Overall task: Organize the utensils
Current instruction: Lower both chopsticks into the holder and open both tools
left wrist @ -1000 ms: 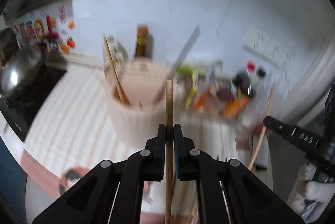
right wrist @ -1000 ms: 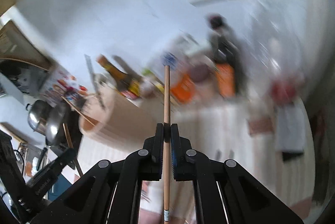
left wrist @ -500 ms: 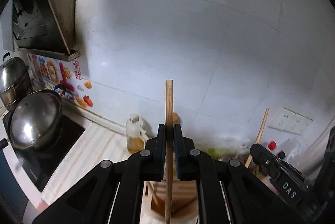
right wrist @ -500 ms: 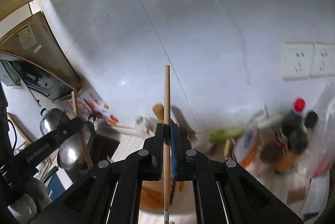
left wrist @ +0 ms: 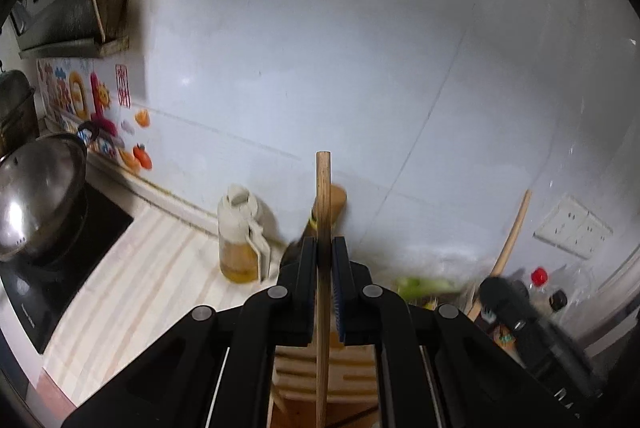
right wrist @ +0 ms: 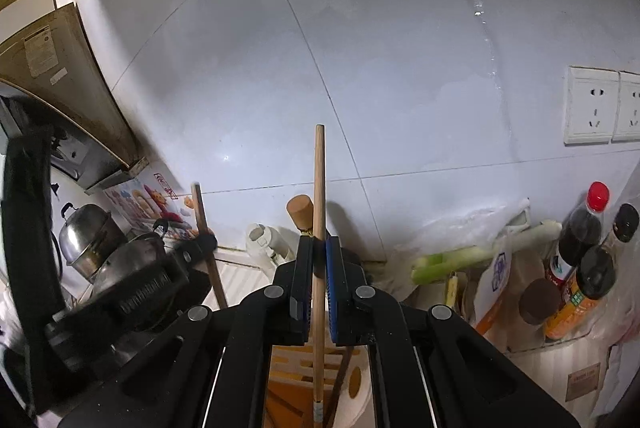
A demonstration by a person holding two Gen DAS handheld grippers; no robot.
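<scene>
Wall tile fills most of both views, so I'm taking the utensil holder [right wrist: 316, 380] as my landmark; it sits low in frame, directly under both grippers.

Surface [left wrist: 152, 268] runs left of the holder to a lidded pot [left wrist: 40, 200] on the black hob. Oil jug [left wrist: 240, 240] stands behind the holder on its left, with a cork-topped bottle [right wrist: 302, 212] right behind it. Sauce bottles [right wrist: 584, 228] and a leek [right wrist: 460, 260] crowd the holder's right side.

Left gripper [left wrist: 325, 288]: jaws closed on a wooden chopstick [left wrist: 323, 212], held upright, lower end already down at the holder's slotted opening. Right gripper [right wrist: 318, 292]: jaws closed on a second chopstick [right wrist: 319, 188], also vertical, tip with its pale band down among the sticks inside the holder.

My read: the step is dropping both sticks into the holder. To do it well:
- keep each stick plumb, no tilt toward the bottles on the right
- lower until the tip is well inside a slot before I release
- open one gripper at a time, so a bounce on one side doesn't knock the other
- lift straight up after release; the jaws sit close to the handles already in the holder.

Exact slot under the left stick is hidden by the gripper body.
</scene>
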